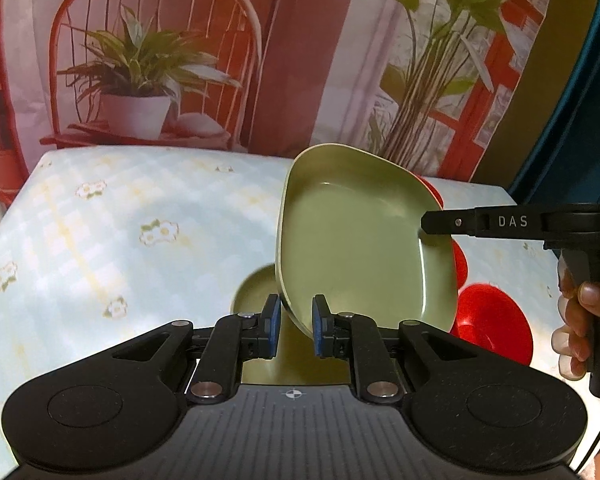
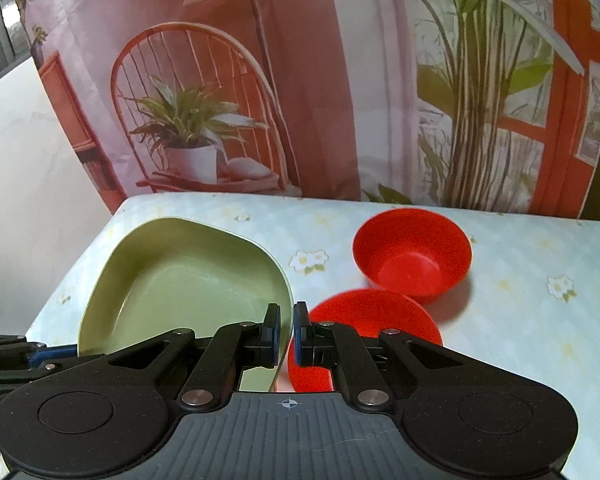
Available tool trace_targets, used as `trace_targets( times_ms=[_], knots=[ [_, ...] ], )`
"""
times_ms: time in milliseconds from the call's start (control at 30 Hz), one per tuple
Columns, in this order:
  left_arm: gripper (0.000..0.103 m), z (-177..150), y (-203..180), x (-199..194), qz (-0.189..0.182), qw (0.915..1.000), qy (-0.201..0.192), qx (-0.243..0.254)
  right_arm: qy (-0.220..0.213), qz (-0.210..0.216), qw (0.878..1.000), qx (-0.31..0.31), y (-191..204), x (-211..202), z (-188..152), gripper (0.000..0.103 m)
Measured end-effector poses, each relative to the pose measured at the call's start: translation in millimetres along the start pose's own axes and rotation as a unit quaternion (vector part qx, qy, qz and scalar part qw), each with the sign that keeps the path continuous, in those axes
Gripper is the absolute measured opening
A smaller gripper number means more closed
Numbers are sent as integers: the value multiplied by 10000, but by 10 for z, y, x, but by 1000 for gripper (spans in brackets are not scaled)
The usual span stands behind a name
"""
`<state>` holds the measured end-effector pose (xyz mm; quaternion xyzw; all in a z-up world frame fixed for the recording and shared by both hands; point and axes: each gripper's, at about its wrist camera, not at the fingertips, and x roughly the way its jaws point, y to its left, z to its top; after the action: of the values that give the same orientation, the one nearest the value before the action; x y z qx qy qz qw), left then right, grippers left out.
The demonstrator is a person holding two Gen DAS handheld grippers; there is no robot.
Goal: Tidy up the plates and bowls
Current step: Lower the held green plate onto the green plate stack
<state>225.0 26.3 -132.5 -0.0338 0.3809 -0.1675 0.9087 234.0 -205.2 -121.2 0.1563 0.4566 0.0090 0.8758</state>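
Note:
A green square plate [image 1: 360, 248] is held tilted above the table; it also shows in the right wrist view [image 2: 188, 280]. My right gripper [image 2: 287, 332] is shut on its right rim, and shows in the left wrist view [image 1: 432, 226]. My left gripper [image 1: 296, 324] has its pads on either side of the plate's near rim with a gap, so it looks open. A second green plate [image 1: 256, 292] lies on the table under the lifted one. Two red bowls [image 2: 412, 252] [image 2: 364, 320] stand on the table to the right.
The table [image 1: 120, 240] has a pale blue flowered cloth. A printed backdrop with a chair and plants [image 1: 148, 60] hangs behind its far edge. A hand [image 1: 580, 320] holds the right gripper's handle.

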Motion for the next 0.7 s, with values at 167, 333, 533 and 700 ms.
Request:
trace_targets(
  times_ms=[167, 333, 533, 700],
  knots=[
    [18, -97, -12, -2, -24, 10000, 56, -64, 52, -1, 10000, -39, 2, -36, -88, 6],
    [18, -171, -23, -7, -4, 9999, 82, -71, 90, 16, 9999, -51, 7, -50, -145, 6],
    [19, -256, -8, 7, 15, 9998, 131, -160, 145, 65, 9998, -94, 37, -12, -172, 6],
    [19, -291, 18, 37, 56, 9996, 157, -205, 184, 80, 9997, -129, 68, 37, -187, 6]
  ],
)
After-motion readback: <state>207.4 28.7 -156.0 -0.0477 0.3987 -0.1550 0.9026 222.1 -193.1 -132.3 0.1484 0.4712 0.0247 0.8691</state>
